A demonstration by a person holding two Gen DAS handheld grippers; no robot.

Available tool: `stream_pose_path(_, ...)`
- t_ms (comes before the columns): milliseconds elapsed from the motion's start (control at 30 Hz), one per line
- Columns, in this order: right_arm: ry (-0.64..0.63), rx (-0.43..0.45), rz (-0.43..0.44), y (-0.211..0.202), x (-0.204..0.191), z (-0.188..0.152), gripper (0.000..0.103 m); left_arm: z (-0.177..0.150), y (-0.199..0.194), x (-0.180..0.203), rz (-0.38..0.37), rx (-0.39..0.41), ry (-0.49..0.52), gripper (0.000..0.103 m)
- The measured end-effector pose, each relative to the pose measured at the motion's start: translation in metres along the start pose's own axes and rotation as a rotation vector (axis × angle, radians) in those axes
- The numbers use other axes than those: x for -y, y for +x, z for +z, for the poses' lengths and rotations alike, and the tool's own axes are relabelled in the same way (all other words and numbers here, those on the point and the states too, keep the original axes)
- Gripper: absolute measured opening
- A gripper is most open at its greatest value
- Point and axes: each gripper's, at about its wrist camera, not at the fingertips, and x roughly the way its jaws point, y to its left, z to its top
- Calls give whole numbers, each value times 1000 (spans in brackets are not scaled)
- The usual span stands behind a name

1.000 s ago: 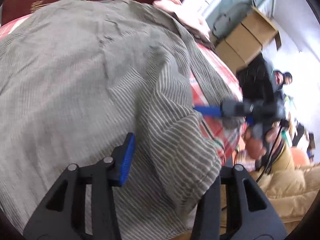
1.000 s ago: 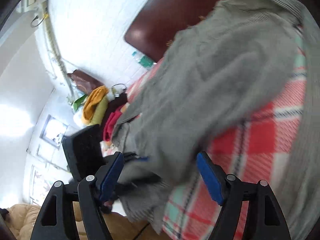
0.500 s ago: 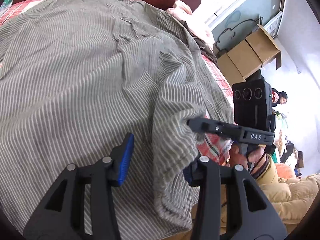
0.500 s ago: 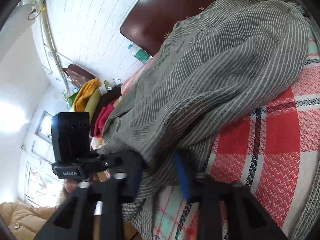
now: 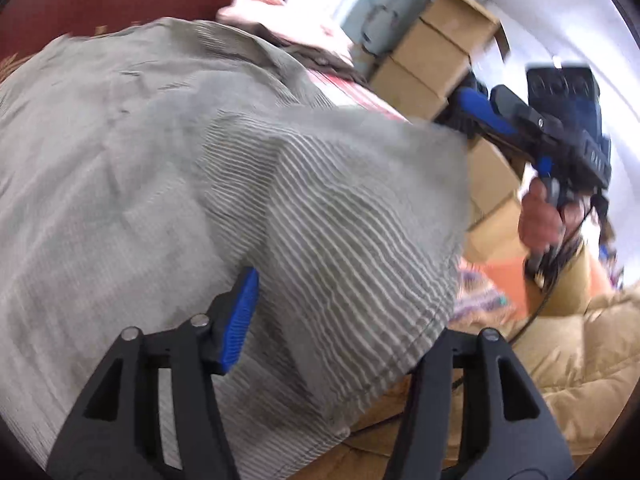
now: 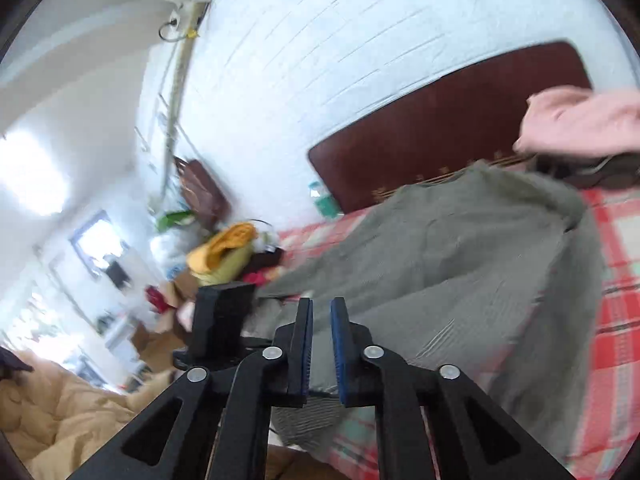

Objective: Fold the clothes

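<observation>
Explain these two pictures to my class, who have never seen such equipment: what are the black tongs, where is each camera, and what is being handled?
There is no robot here. A person holds a two-fingered gripper in each hand, and each has a wide-angle camera looking along its fingers. The left view shows the left gripper open, with a grey striped shirt draped across it. Beyond it, a hand holds the other tool. The right view shows the right gripper, nearly closed; whether it pinches cloth is unclear. The shirt lies on a red checked bedspread, with a pink garment near the headboard.
</observation>
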Motion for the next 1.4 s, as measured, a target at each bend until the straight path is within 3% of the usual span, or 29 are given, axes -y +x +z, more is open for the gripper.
stream_pose_path(67,4,-38,-64,-1,7,-5,43,-4,5,4,-3,-28,26,56)
stream_pose_path(100,22,-50,-99,-1,14,-10,47,-6,7,7,-4,-41,40,57)
stream_pose_path(200,80,-88,-177,7,34,-22,50,-13,8,9,-6,-78,66,63)
stream_pose_path(333,118,-150,-206,31,51,-34,51,-22,-19,-4,13,-27,12,64)
stream_pose_path(400,99,-182,-188,45,50,-37,51,-28,-51,-21,56,53,-55,67)
stream_pose_path(467,48,-208,-157,60,39,-37,52,-36,-80,-37,141,124,-103,76)
stream_pose_path(533,-18,-215,-121,73,25,-32,53,-45,-108,-57,241,181,-169,78)
stream_pose_path(667,-153,-225,-49,99,-4,-22,57,-72,-147,-94,360,233,-306,78)
stream_pose_path(733,-200,-273,-26,120,-14,-20,61,-80,-148,-104,410,218,-333,78)
stream_pose_path(867,-298,-448,-34,152,-22,-34,60,-92,-132,-120,436,137,-362,78)
stream_pose_path(967,-346,-572,-65,153,-15,-52,60,-98,-116,-128,405,77,-358,78)
stream_pose_path(1067,-380,-669,-115,140,-5,-68,60,-99,-114,-127,406,74,-332,78)
stream_pose_path(1100,-387,-697,-137,135,-1,-73,60,-98,-115,-128,408,75,-343,76)
stream_pose_path(1167,-355,-689,-131,123,5,-74,60,-96,-118,-130,414,79,-366,55)
stream_pose_path(1200,-334,-661,-136,116,9,-71,60,-94,-121,-133,410,79,-387,29)
stream_pose_path(1233,-312,-628,-144,109,13,-67,60,-93,-122,-134,408,84,-403,14)
stream_pose_path(1400,-202,-462,-182,73,32,-47,60,-89,-141,-140,569,110,-452,18)
